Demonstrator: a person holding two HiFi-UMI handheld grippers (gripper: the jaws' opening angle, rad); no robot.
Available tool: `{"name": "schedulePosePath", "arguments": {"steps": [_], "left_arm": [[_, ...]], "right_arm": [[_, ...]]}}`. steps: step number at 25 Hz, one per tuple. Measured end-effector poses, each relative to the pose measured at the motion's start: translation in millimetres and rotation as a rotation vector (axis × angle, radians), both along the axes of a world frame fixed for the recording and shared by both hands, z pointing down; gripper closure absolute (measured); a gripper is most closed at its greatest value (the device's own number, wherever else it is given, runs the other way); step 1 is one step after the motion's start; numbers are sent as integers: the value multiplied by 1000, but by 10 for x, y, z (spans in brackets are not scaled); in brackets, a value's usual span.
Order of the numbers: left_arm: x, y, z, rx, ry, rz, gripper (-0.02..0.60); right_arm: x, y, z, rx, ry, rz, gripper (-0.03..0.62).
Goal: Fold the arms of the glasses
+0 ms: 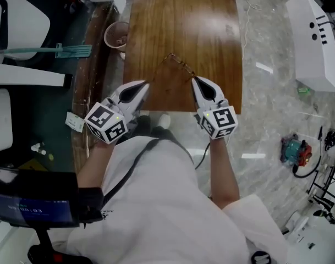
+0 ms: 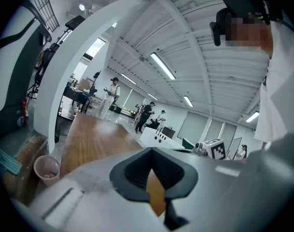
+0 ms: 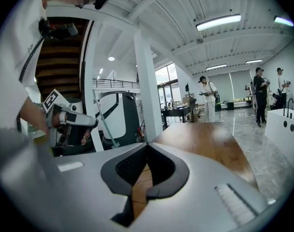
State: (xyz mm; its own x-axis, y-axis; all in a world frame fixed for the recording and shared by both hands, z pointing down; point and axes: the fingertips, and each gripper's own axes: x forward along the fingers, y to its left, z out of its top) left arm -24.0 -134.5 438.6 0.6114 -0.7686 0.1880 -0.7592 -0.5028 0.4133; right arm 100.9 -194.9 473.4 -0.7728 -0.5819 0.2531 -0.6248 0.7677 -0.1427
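Glasses (image 1: 180,65) lie on the table (image 1: 184,21) near its front edge, thin-framed, with one arm splayed out toward our left. We judge that no arm is folded yet, so the whole job remains. Our left gripper (image 1: 142,85) and right gripper (image 1: 197,81) sit just short of them, one on either side, each with jaws closed on nothing. A cup (image 1: 116,36) stands off the table's left edge. It holds something dark at the bottom that we cannot identify.
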Motion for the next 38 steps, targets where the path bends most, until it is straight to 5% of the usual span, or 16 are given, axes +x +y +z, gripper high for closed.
{"name": "schedulePosePath", "arguments": {"steps": [9,18,27,38], "left_arm": [[-322,-331,382,-65,-16,79,575],[-268,-614,672,-113,-33,94,575],[-410,-727,983,-174,-37,96,575],[-313,-758,1062,-176,-43,134,575]], "right_arm": [[-340,-547,632,-5,260,28,583],[-414,-836,1478,-121,529,-109,514],[-491,-1043,1935,-184,639,-189,511],[-590,-1029,1885,-200,574,-183,563]]}}
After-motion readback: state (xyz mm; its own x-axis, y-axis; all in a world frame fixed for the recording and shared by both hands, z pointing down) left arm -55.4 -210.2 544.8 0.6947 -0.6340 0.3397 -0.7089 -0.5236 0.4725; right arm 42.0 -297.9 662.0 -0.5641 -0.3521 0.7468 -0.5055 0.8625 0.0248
